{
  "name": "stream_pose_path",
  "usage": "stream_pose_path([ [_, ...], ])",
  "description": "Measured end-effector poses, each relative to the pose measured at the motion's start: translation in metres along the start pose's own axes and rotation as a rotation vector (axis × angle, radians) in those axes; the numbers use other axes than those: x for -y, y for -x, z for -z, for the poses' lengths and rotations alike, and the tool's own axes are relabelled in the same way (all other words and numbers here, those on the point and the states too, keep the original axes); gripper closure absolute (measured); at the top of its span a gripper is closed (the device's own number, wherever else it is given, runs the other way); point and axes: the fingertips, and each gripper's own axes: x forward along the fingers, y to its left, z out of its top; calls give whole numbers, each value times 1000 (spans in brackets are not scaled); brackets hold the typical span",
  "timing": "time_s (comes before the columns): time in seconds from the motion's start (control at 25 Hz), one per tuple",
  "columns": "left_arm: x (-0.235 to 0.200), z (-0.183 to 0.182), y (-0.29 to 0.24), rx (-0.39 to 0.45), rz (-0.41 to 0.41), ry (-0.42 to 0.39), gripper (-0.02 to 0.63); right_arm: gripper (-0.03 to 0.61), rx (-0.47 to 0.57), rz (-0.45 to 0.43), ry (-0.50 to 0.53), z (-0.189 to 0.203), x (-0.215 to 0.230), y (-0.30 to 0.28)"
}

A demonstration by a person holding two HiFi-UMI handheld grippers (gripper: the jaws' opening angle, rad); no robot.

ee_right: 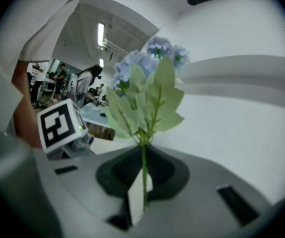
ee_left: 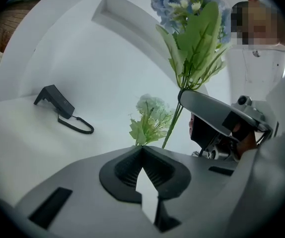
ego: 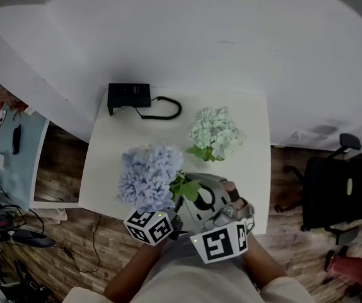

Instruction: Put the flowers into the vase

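A blue hydrangea [ego: 148, 177] with green leaves stands upright over the table's near edge. Its thin green stem [ee_right: 143, 175] is pinched between the jaws of my right gripper [ee_right: 143, 152], which is shut on it. In the head view the right gripper [ego: 188, 193] sits just right of the bloom. My left gripper [ee_left: 143, 151] is shut with nothing between its jaws. Its marker cube [ego: 149, 226] shows below the blue bloom. A pale green-white hydrangea [ego: 214, 133] stands upright mid-table, beyond both grippers. Its base is hidden, and I cannot make out a vase.
A black device [ego: 128, 97] with a looped black cable [ego: 163, 109] lies at the back left of the white table [ego: 111, 169]. A white wall rises behind it. A black office chair [ego: 342, 188] stands on the wooden floor to the right.
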Motion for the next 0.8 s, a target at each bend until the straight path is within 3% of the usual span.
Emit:
stream_pose_path([
  [0.28,-1,-4,-4,10,-1,-7,592,538,59,45,73,3,2,-5],
  [0.8,-10,-4,-18,-21,-7,-23,591,540,105,114,98,17,7,-14],
])
